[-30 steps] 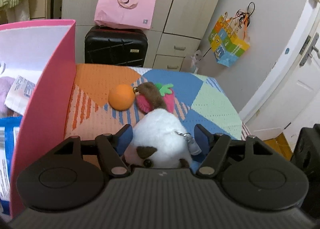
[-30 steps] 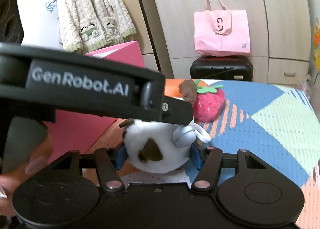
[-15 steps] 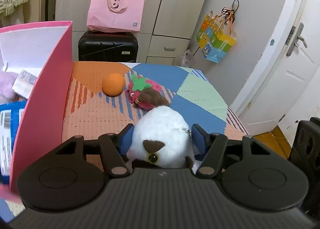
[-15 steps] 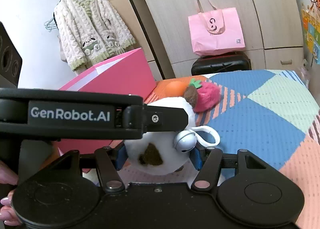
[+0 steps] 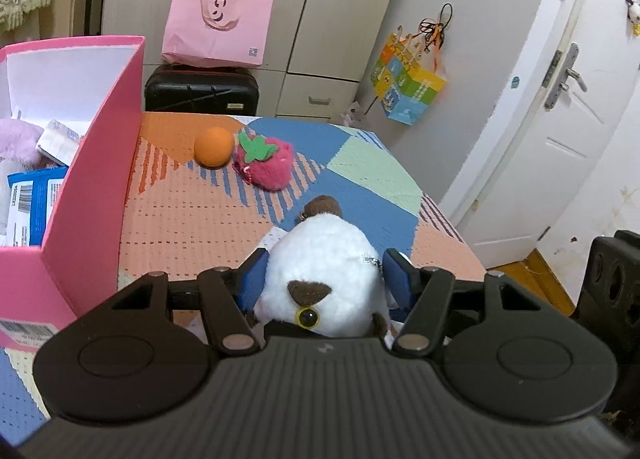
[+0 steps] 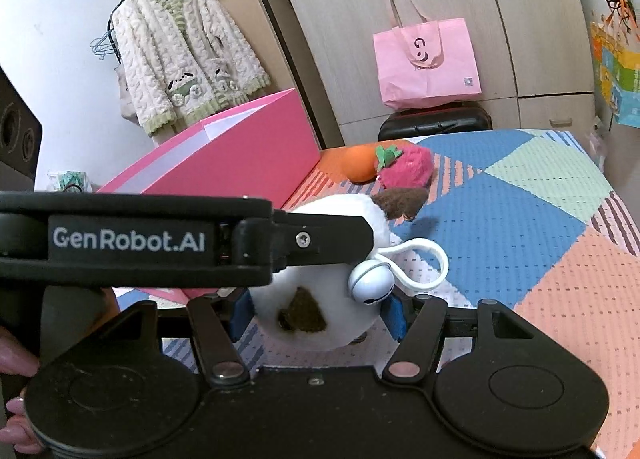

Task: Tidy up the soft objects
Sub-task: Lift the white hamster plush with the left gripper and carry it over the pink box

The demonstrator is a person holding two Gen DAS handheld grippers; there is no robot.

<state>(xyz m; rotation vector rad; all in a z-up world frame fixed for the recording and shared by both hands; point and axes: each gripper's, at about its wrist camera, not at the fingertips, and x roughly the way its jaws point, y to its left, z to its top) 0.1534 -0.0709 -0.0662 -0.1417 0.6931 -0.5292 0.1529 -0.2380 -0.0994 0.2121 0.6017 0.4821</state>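
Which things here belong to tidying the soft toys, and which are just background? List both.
Job:
white plush, held by left gripper and right gripper
strawberry plush
orange ball
pink box

Background:
pink tote bag
black suitcase
cardigan

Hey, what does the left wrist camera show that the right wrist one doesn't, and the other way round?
Left wrist only: the inside of the pink box, with a blue packet in it, and a white door with its handle.
Right wrist only: a cream cardigan on a hanger, and a white bell on the toy.
Both: the white plush toy, orange ball, strawberry plush, pink tote bag and black suitcase.
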